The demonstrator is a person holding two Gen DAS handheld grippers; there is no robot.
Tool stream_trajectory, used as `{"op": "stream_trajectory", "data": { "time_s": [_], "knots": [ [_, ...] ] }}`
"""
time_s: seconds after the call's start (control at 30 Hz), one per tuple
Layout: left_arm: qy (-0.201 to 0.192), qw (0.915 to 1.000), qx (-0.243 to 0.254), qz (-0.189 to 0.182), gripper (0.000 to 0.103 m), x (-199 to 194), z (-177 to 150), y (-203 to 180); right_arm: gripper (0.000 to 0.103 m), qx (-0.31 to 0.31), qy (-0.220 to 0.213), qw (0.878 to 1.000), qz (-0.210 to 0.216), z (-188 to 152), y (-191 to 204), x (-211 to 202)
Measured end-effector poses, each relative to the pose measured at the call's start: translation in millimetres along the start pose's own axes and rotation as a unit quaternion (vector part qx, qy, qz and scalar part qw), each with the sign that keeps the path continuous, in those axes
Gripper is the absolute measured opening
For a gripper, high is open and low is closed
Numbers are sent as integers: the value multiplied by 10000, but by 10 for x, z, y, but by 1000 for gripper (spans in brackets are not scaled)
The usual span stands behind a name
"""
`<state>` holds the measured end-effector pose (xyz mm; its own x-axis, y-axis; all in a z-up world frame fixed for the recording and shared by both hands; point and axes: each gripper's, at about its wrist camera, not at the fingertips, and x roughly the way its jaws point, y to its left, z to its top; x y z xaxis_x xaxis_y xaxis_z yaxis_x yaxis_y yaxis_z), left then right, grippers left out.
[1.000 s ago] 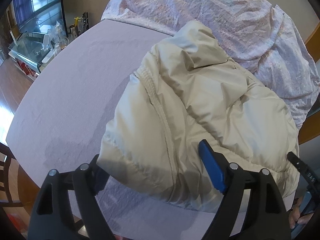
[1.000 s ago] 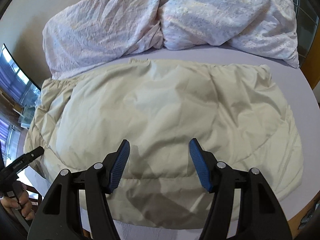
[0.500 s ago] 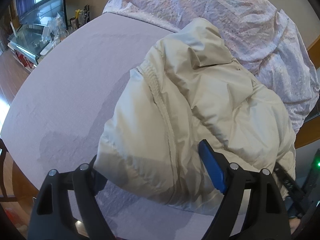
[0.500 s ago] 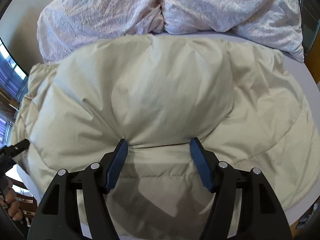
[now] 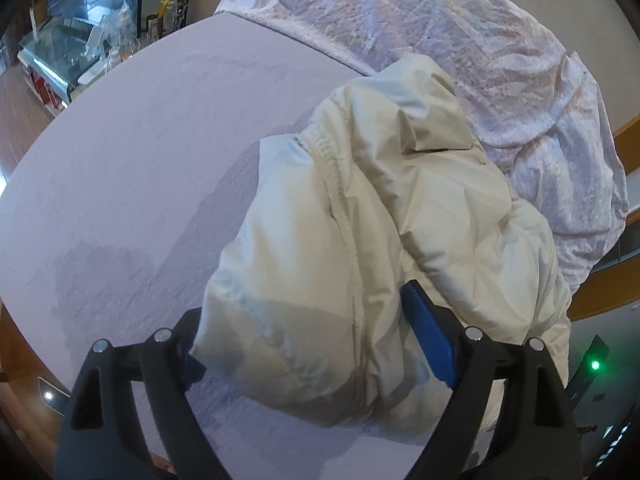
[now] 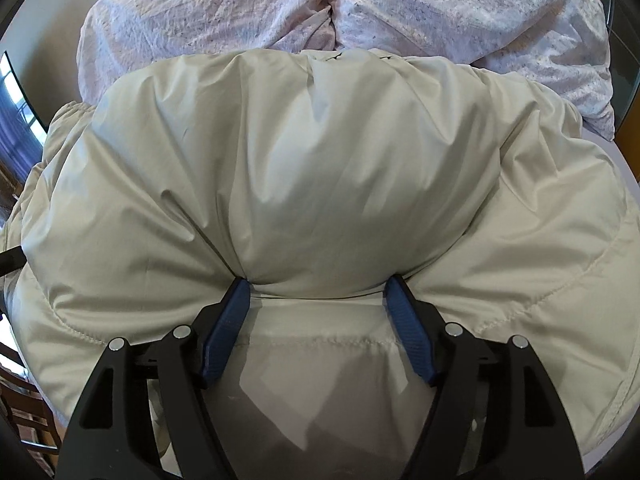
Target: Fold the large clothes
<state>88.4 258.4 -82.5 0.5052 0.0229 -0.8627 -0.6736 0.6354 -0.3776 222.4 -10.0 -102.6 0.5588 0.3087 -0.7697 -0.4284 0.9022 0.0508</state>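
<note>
A cream puffer jacket (image 5: 360, 240) lies bunched on the lilac bed sheet (image 5: 140, 160). In the left wrist view my left gripper (image 5: 304, 332) is open, its fingers on either side of the jacket's near corner; the left finger is partly hidden under the fabric. In the right wrist view the jacket (image 6: 320, 168) fills the frame and bulges up in a mound. My right gripper (image 6: 318, 292) is open and pressed into the jacket, with the mound swelling between its blue pads (image 6: 408, 332).
A crumpled pale floral duvet (image 5: 460, 40) is heaped at the far side of the bed, also in the right wrist view (image 6: 320, 4). A glass cabinet with clutter (image 5: 80, 48) stands beyond the bed at far left. Wooden bed frame edge (image 5: 600, 304) at right.
Both grippers have moved in closer to the jacket. The right gripper has pushed into it, and the flat jacket has bulged up into a mound. Both stayed open.
</note>
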Motion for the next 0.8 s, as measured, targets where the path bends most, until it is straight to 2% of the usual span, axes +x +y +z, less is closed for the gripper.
{"op": "stream_trajectory", "data": {
  "time_s": [0.2,0.37,0.4,0.43,0.47,0.63,0.73,0.8],
  "knots": [
    [33,9991,-367,-205,86,80,-17,91,71,-19,-2,10000,-4,1,2,-1],
    [-64,9989,-407,-207,85,109,2,80,71,-40,-43,10000,-16,-10,11,-6],
    [-84,9988,-426,-228,81,122,7,71,71,-47,-52,10000,-17,-12,12,-7],
    [-88,9986,-433,-305,71,129,10,56,71,-48,-58,10000,-12,-14,11,-9],
    [-92,9986,-433,-303,69,129,15,41,71,-48,-61,10000,-6,-17,10,-11],
    [-273,9994,-152,-146,41,37,19,-113,72,-36,-79,10000,10,-21,5,-10],
    [-401,9990,14,-198,31,-67,27,-197,72,-15,-83,10000,14,-19,8,-10],
    [-522,9982,91,-293,28,-136,31,-255,72,-12,-80,10000,15,-17,6,-11]
  ]
}}
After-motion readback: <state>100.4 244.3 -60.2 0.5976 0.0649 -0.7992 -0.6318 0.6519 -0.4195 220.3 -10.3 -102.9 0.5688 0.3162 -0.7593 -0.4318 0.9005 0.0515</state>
